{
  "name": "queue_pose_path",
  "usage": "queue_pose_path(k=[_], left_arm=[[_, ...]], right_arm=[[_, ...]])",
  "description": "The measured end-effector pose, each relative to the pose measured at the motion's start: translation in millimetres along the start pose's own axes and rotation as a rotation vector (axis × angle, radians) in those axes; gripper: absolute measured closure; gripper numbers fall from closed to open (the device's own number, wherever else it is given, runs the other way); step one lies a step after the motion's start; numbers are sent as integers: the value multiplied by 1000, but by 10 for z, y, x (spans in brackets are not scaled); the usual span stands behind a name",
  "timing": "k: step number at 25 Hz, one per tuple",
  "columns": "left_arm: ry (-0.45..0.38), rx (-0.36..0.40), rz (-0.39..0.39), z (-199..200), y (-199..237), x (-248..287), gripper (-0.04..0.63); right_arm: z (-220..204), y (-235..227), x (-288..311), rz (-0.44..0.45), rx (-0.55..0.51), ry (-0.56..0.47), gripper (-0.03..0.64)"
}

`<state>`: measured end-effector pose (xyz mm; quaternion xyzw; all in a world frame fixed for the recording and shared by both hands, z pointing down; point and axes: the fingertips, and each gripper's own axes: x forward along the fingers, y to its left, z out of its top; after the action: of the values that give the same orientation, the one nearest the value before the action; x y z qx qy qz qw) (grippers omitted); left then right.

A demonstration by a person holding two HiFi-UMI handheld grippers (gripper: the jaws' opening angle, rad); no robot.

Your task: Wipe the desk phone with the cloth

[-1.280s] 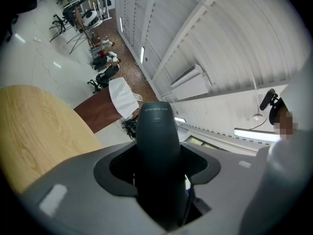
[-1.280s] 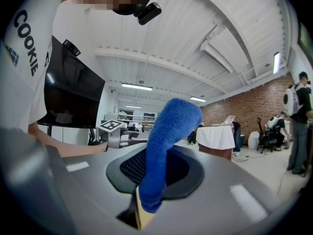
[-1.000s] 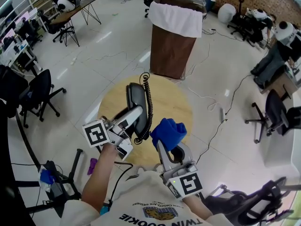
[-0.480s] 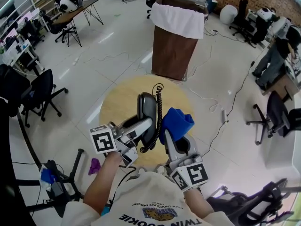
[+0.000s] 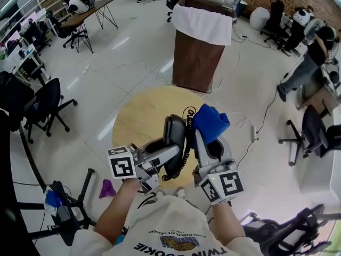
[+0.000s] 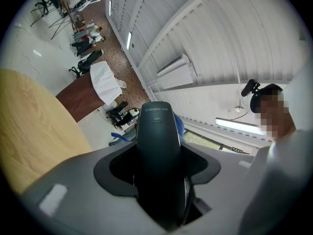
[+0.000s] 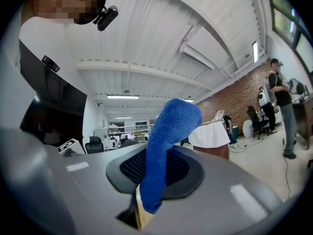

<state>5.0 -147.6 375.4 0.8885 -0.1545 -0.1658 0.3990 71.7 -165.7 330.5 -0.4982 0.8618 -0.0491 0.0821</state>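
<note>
Above the round surface (image 5: 133, 116), the desk phone handset (image 5: 175, 137) is gripped by the left gripper (image 5: 169, 156) fingers. Just beside the handset, the blue cloth (image 5: 211, 122) is pinched in the right gripper (image 5: 209, 145) fingers. Wiping is judged imminent: the cloth must be pressed onto the handset.

I count 2 tongs (image 5: 173, 153) (image 5: 208, 143), 1 handset (image 5: 173, 129), 1 cloth (image 5: 211, 121) and 1 table (image 5: 138, 119).
</note>
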Motion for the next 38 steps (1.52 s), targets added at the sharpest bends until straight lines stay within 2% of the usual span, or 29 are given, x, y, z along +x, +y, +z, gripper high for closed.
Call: queue_pose_path(k=[6,13,21,27,30,34,38], left_arm=[[17,-16,-21,-105,-26,0,341],[11,-28,-30,-51,-17,-23,341],[-55,-60,-40,164,13,-65,341],[-114,-54,-35,487,78,-122,341],[-129,-51,-42,583,81,-130,341],[-131,-44,-57,645,48,-107,341],[-132,-79,-58,632,54,-94,341]], right_arm=[[84,-42,96,7,-24,-15,555],[94,-27,137,3,-40,-14,554],[15,17,70,2,-39,-4,554],[-438,288,-177,39,115,79,554],[-725,425,-246,61,150,150,555],[-1087,531,-312,86,81,225,554],[-1390,738,-364,155,-30,286,554]])
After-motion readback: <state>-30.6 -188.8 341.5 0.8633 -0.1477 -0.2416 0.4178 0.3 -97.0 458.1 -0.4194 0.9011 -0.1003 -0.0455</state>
